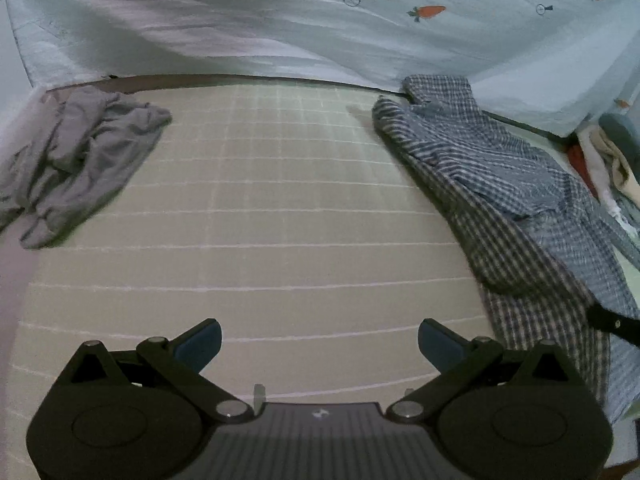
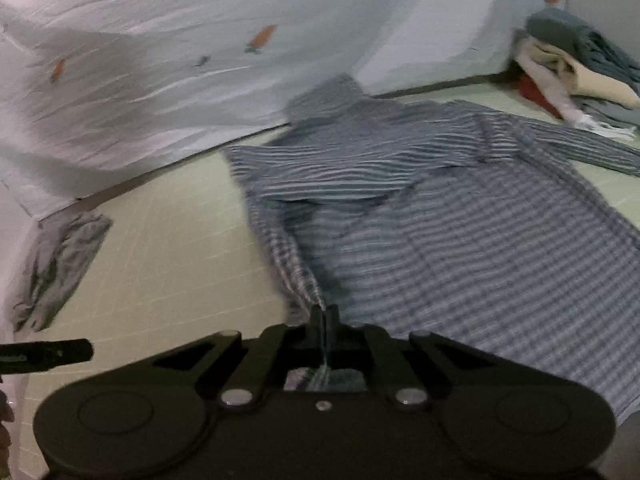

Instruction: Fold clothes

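While the pale grid-lined surface (image 1: 280, 208) carries the blue-and-white checked cotton shirt (image 2: 460, 240) along its right edge, keep the cloth taut: right hand-held gripper (image 2: 323, 314) is clenched on its hem, left hand-held gripper (image 1: 319, 338) released, empty.

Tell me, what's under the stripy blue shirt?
The checked shirt lies on the pale gridded mat, which shows around it. Whatever else is beneath is covered. The right tool pinches its edge.

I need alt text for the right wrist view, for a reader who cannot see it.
The right hand-held gripper is shut on the edge of a blue checked shirt spread on a pale gridded mat. A crumpled grey garment lies far left.
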Demonstrator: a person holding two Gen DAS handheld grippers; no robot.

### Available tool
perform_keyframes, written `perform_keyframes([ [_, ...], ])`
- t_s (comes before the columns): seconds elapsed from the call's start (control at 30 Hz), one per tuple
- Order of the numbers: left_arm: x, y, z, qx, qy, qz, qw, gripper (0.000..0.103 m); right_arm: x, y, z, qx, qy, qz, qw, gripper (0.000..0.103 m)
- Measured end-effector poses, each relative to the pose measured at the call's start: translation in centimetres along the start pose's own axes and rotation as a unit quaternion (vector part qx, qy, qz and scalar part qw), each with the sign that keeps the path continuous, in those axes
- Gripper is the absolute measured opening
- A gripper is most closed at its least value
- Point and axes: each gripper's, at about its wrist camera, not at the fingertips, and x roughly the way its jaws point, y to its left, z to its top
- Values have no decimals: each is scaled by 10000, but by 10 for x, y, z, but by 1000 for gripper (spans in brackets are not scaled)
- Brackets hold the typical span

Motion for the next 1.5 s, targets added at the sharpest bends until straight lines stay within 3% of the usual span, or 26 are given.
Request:
perform_keyframes([
  [0.2, 7, -61, -15, -181, 106, 319, 9993, 103, 23, -62, 10, -270, 448, 300, 9982, 1],
  [0.57, 17, -134, -48, -580, 445, 1001, 9923, 103, 62, -94, 5, -1463, 1144, 670, 9803, 16],
  [0.73, 16, -146, -40, -1033, 275, 1239, 9865, 103, 56, -115, 30, -1422, 998, 942, 9803, 54],
  [0.8, 19, -146, -33, -1253, 191, 1330, 9830, 103, 54, -127, 45, -1240, 847, 1070, 9829, 76],
  [0.93, 29, -139, -13, -1612, 109, 1391, 9770, 103, 57, -150, 79, -990, 515, 890, 9898, 86],
  [1.03, 42, -136, 3, -1699, 43, 1339, 9763, 103, 65, -165, 101, -854, 216, 578, 9944, 99],
  [1.17, 67, -130, 28, -1721, 81, 1297, 9765, 103, 84, -187, 129, -773, -100, 233, 9967, 103],
  [1.37, 116, -119, 71, -1533, 203, 1292, 9795, 103, 142, -210, 176, -385, -109, -89, 9992, 103],
  [1.43, 132, -118, 86, -1464, 239, 1289, 9805, 103, 163, -214, 189, -320, -3, -112, 9994, 100],
  [1.5, 147, -117, 99, -1383, 249, 1276, 9818, 103, 183, -217, 199, -302, 106, -122, 9994, 89],
])
